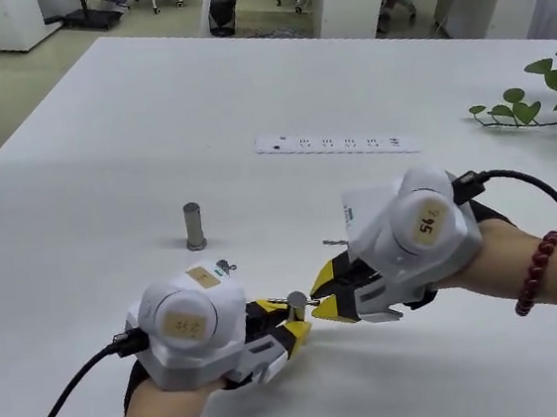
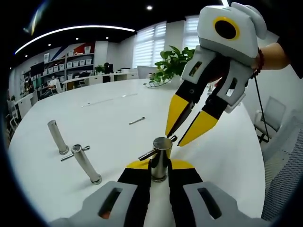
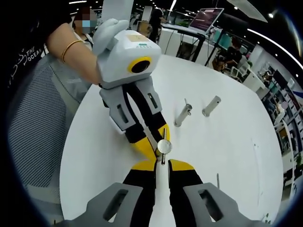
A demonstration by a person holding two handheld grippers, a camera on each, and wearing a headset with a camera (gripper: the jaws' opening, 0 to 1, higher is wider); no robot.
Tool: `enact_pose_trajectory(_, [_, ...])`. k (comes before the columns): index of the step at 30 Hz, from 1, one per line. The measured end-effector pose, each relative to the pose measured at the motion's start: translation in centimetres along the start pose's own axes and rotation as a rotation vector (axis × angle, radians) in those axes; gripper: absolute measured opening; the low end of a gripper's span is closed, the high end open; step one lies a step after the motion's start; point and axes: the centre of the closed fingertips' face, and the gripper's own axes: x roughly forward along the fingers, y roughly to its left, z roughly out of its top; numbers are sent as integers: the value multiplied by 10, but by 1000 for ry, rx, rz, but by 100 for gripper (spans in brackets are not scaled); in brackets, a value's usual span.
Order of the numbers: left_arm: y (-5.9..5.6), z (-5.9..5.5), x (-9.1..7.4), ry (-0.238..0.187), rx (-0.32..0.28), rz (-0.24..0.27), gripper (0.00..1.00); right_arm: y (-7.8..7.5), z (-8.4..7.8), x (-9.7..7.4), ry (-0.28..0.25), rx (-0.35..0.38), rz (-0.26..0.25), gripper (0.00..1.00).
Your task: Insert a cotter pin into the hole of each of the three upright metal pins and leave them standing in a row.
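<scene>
My left gripper [image 1: 290,319] [image 2: 160,166] is shut on a short metal pin [image 2: 161,153] [image 3: 164,146] and holds it upright just above the white table [image 1: 152,142]. A cotter pin [image 2: 150,152] lies in this pin's cross hole. My right gripper [image 1: 319,299] [image 3: 162,163] meets it from the opposite side, its yellow tips shut on the cotter pin's end. A second metal pin [image 2: 85,163] [image 3: 183,114] stands with a cotter pin through it. A third, plain pin [image 1: 194,225] [image 2: 57,137] stands beside it.
A loose cotter pin [image 1: 334,242] [image 2: 136,121] lies on the table behind the grippers. A white power strip [image 1: 337,144] lies farther back, and plant leaves [image 1: 536,102] reach in at the right edge. Chairs and desks stand beyond the table.
</scene>
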Motion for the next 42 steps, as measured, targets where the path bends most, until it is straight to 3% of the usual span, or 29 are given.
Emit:
enact_pose_trajectory(7, [0, 0, 0, 0, 0, -1, 10, 1, -9, -4, 20, 3, 2, 0])
enact_pose_trajectory(34, [0, 0, -1, 6, -12, -8, 11, -1, -6, 2, 21, 1, -1, 0])
enact_pose_trajectory(42, [5, -1, -5, 13, -48, 3, 28, -3, -8, 2, 18, 18, -15, 7])
